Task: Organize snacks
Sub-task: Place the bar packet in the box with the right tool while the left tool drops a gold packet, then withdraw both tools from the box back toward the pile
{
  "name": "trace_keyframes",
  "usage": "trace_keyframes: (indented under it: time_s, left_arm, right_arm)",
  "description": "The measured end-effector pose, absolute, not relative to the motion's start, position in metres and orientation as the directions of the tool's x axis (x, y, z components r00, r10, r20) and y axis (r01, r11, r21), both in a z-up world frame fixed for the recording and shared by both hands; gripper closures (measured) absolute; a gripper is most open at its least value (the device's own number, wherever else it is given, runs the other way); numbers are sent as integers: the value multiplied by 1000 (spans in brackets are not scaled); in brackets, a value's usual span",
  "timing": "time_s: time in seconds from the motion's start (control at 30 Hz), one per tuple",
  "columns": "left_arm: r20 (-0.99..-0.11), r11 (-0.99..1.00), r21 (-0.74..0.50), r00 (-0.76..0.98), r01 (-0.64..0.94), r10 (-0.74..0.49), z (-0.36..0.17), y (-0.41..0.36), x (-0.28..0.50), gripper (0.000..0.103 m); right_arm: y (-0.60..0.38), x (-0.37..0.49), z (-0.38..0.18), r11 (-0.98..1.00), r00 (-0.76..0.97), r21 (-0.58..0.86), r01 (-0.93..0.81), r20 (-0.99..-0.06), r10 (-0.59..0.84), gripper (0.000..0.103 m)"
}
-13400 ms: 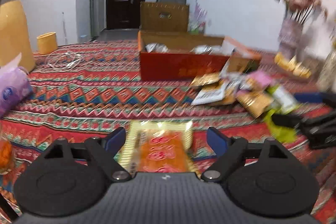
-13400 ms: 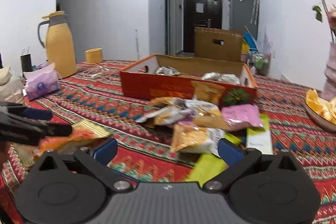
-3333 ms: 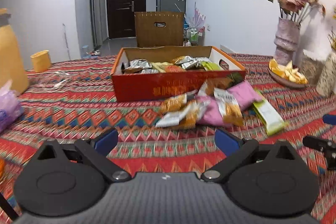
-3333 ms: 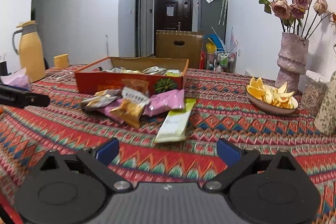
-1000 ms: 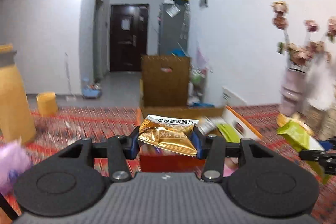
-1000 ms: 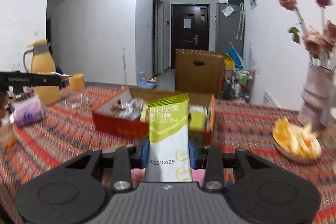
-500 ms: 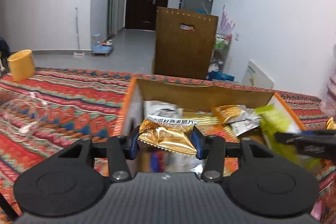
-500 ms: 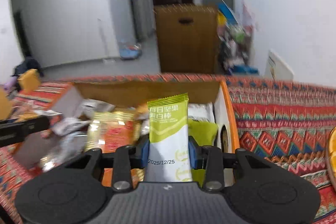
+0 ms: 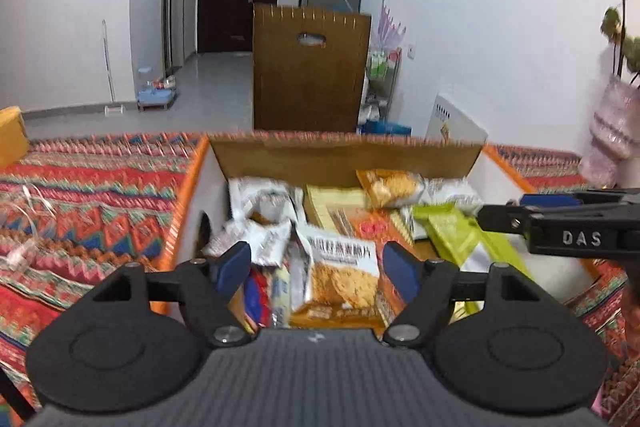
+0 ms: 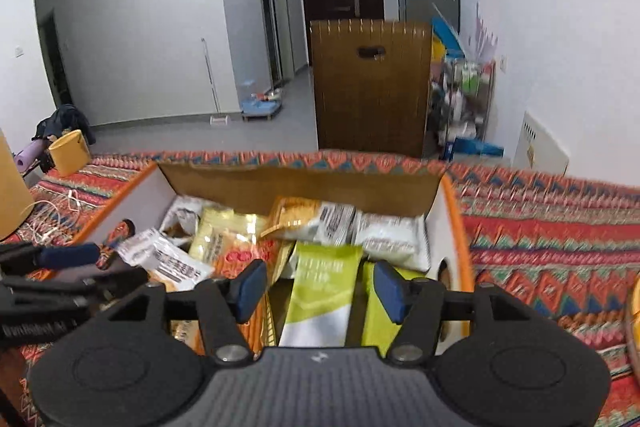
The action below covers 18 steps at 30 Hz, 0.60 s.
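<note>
An orange cardboard box (image 9: 188, 195) (image 10: 454, 227) on the patterned tablecloth holds several snack packets. My left gripper (image 9: 316, 269) is open over the box; an oat crisp packet (image 9: 342, 275) lies loose in the box between its jaws. My right gripper (image 10: 318, 289) is open over the box's right side; a green bar packet (image 10: 324, 291) lies loose below it on other packets. The right gripper also shows in the left wrist view (image 9: 560, 223), the left gripper in the right wrist view (image 10: 68, 267).
A brown chair back (image 9: 310, 71) stands behind the table. A yellow cup (image 10: 70, 151) and a white cable (image 10: 48, 219) lie left of the box. A pink vase (image 9: 608, 135) stands far right. The box's back flap (image 9: 344, 157) stands up.
Both grippers opened and let go of their packets: the oat crisp packet and the green bar packet dropped into the box. Both grippers sit slightly closer over the box.
</note>
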<state>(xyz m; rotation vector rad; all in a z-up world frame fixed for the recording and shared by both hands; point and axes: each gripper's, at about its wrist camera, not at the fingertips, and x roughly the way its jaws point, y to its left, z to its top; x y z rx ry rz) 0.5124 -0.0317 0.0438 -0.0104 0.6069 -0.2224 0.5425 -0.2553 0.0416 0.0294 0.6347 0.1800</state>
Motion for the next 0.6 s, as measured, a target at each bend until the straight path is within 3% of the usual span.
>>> trace_keyframes:
  time_s: [0.1, 0.27, 0.6]
  left_arm:
    - [-533, 978, -55, 823, 201, -199, 68, -26, 501, 26]
    - [-474, 976, 0, 860, 217, -191, 102, -12, 450, 21]
    - [-324, 963, 107, 924, 248, -202, 129, 5, 299, 9]
  right_arm:
    - [-262, 523, 63, 984, 811, 63, -165, -559, 172, 43]
    - [-273, 473, 92, 982, 845, 61, -178, -502, 184, 31]
    - [-278, 343, 122, 984, 905, 31, -178, -388, 176, 17]
